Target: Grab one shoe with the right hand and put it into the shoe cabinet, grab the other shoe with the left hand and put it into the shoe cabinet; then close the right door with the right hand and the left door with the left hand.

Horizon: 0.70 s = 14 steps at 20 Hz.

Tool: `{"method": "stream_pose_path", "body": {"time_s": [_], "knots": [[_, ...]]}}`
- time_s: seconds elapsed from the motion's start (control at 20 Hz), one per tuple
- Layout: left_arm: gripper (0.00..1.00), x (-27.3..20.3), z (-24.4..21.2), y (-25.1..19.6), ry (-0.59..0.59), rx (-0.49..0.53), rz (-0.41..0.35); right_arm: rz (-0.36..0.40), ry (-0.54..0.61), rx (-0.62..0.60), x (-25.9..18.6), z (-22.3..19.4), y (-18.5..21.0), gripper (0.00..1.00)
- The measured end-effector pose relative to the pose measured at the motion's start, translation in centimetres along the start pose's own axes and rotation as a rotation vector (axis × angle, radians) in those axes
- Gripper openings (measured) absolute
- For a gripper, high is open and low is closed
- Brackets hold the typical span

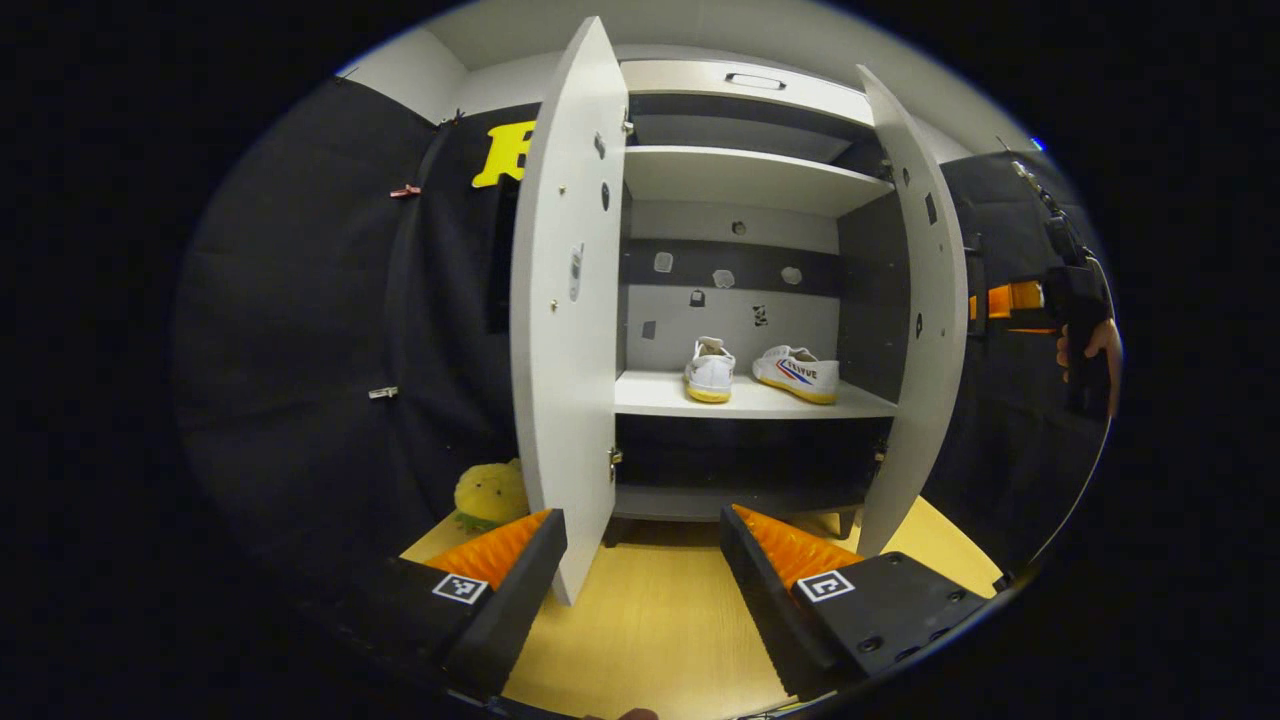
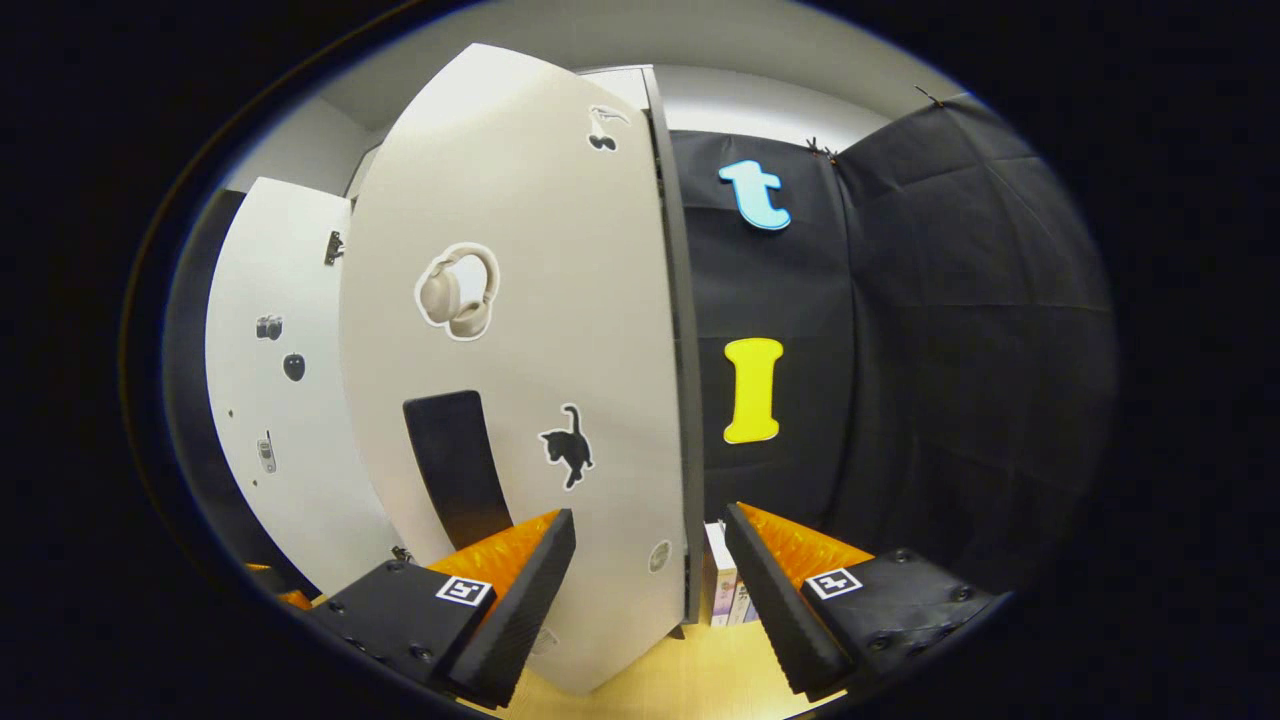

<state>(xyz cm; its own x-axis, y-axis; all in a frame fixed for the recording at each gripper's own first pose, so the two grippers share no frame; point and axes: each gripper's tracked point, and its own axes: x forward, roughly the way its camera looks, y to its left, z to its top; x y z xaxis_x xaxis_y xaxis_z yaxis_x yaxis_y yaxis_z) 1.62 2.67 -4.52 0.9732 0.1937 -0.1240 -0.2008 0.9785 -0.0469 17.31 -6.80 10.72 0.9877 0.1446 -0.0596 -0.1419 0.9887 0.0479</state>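
White shoes [image 1: 760,372] already sit on the cabinet shelf [image 1: 750,400], both doors still open; right gripper [image 2: 648,565], wide open and empty, faces the right door [image 2: 520,380], left gripper [image 1: 643,565] likewise empty

The left gripper [image 1: 643,560] stood with fingers spread wide, empty. The right gripper [image 2: 650,565] was likewise parted, a hand [image 1: 1093,352] holding it.
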Motion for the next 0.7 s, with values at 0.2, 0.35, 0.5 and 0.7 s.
{"method": "stream_pose_path", "body": {"time_s": [0.2, 0.35, 0.5, 0.7], "knots": [[0.96, -1.1, -0.4, 3.4, 0.01, -0.015, 0.067, 0.088, -0.027, -0.015, 2.2, 0.8, 5.4, 0.98], [0.96, -1.8, -1.2, 5.4, 0.027, -0.05, 0.101, 0.063, -0.051, -0.046, 2.5, 0.9, 6.9, 0.98], [0.96, -2.7, -1.5, 7.9, 0.035, -0.063, 0.138, 0.076, -0.051, -0.021, 2.0, 0.4, 7.4, 0.96], [0.96, -2.7, -1.7, 11.1, 0.033, -0.055, 0.171, 0.057, -0.006, 0.02, 0.5, -2.2, 6.8, 0.98]]}}
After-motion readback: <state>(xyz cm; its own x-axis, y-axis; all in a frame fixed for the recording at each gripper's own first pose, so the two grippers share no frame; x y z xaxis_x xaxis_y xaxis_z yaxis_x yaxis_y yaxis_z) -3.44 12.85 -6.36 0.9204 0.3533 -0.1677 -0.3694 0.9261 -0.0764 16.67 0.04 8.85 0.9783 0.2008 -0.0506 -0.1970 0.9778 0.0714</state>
